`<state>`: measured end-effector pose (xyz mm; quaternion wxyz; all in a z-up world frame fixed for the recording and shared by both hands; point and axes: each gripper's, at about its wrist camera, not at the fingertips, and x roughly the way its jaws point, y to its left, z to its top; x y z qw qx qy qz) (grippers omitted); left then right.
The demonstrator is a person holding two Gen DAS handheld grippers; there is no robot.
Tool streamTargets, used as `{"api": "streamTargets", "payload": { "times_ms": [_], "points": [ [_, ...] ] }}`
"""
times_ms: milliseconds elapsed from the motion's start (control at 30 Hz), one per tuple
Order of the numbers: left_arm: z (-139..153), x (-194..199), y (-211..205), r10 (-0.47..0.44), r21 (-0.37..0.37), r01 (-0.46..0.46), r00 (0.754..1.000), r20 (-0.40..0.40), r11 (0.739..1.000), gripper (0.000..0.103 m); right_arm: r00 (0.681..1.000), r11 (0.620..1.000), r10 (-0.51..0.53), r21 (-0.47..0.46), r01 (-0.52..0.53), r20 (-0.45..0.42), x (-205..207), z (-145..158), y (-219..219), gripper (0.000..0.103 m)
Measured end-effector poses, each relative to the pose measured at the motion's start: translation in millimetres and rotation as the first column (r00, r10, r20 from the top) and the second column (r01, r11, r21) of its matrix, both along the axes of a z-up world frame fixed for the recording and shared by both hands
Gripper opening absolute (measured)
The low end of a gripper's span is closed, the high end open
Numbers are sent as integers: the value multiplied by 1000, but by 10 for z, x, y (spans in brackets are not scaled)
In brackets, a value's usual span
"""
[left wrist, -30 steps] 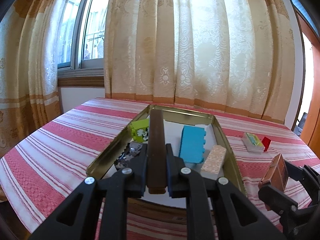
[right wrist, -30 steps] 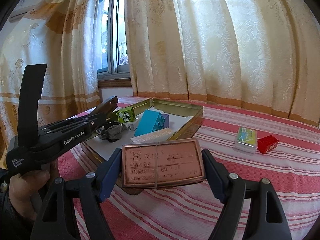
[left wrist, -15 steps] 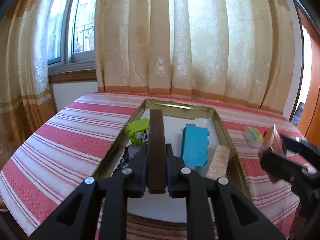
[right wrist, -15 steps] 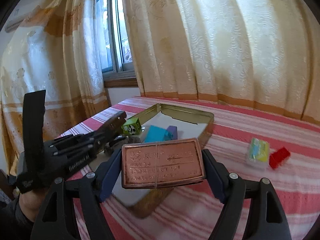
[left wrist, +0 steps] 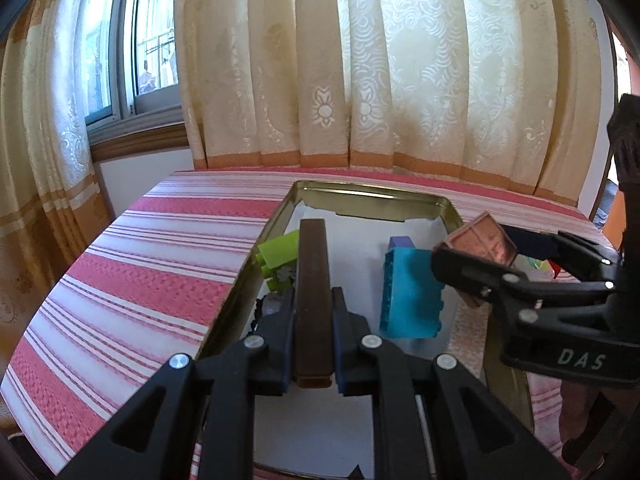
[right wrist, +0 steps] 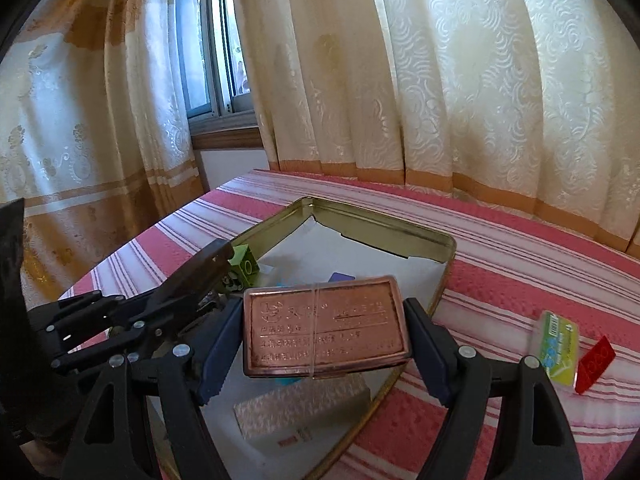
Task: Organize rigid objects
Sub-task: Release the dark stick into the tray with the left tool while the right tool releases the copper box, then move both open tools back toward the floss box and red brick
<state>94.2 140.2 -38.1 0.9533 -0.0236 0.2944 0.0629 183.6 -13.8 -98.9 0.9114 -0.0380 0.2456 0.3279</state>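
Placing step: left gripper clamps dark bar, right gripper holds copper tin, both over tray; next, lower into free gaps.

The tablecloth is striped in pink, red & white, and the curtains are seen in cream w/ swirl & floral patterning plus an orange band at the hem. The tray is gold-toned w/ a white lining; a copper-coloured tin w/ embossed lettering is shown, a dark brown bar, and blocks in teal, lime green & purple. A red block & a green-yellow box are noted on the cloth.
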Motion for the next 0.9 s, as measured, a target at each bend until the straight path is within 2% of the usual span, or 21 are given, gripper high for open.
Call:
{"api": "streamTargets", "payload": {
  "times_ms": [167, 200, 267, 333, 400, 500, 633, 767, 833, 900],
  "points": [
    [-31, 24, -22, -4, 9, 4, 1000, -13, 1000, 14, 1000, 1000, 13, -7, -13, -22, 61, -36, 91, 80],
    [-41, 25, -31, 0, 16, 0, 1000, -17, 1000, 17, 999, 1000, 20, -12, -20, -30, 75, -45, 115, 80],
    [-55, 2, -39, 24, 35, -23, 999, -21, 999, 36, 1000, 1000, 3, -14, -3, -21, 73, -35, 111, 81],
    [-37, -61, -36, 53, 45, -52, 999, -2, 998, 71, 999, 999, 31, 17, -31, -27, 61, -5, 69, 90],
    [-7, -115, -38, 68, 55, -69, 997, 19, 996, 80, 1000, 999, 23, 34, -23, -18, 39, 28, -6, 92],
    [36, -147, -84, 67, 49, -69, 997, 25, 996, 81, 1000, 996, -9, 84, 11, -24, 32, 71, -226, 92],
    [97, -151, -249, 48, 33, -50, 998, 39, 998, 91, 998, 992, -45, 117, 49, -36, 14, 78, -606, 92],
    [162, -119, -611, -19, 35, 17, 998, 52, 999, 93, 993, 988, -114, 99, 115, -22, 7, 72, -1114, 92],
    [178, -56, -856, -59, 43, 57, 997, 48, 997, 100, 986, 984, -166, 63, 166, -5, 36, 53, -1371, 92],
    [183, 15, -1091, -96, 47, 94, 995, 39, 994, 100, 975, 975, -222, 8, 222, 10, 86, 17, -1593, 92]
  ]
}}
